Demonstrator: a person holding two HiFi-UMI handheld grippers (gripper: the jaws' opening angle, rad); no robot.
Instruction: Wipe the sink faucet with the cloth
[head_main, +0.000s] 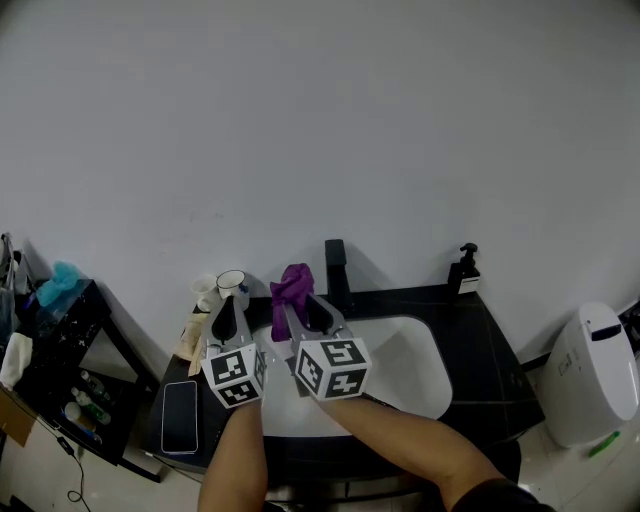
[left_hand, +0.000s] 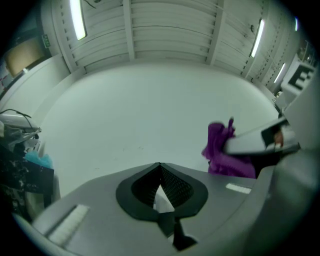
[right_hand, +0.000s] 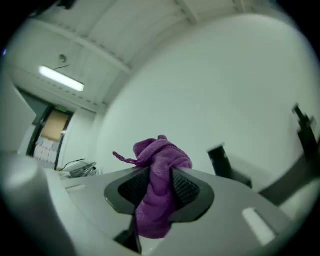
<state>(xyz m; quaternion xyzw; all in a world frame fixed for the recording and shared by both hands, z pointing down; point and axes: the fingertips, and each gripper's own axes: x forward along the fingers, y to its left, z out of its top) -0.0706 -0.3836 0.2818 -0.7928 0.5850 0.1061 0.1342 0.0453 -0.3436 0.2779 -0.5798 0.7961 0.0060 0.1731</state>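
From the head view, the right tongs (head_main: 303, 306) carry the purple cloth (head_main: 292, 284) raised just left of the faucet (head_main: 337, 268). That looks like the approach to a wipe not yet begun, since cloth and faucet seem apart. The faucet is a matte black, square-edged post at the back rim of the glossy white sink (head_main: 412, 372), which is set into a dark stone-like counter (head_main: 488, 352). The left tongs (head_main: 229, 306) point toward the wall beside two pale cups (head_main: 222, 288), apparently just kept out of the way. A black pump bottle (head_main: 465, 270) stands well to the right.

In the left gripper view, the ribbed black pads meet at their tips with nothing between them. The cloth shows off to the right, bunched against the other tool.

In the right gripper view, the jaws are pressed onto the cloth. Its soft, nubbly pile bulges above and hangs below the pads, leaving a loose wad free for rubbing. The faucet stands beyond it to the right, though the wide lens makes the gap hard to judge.
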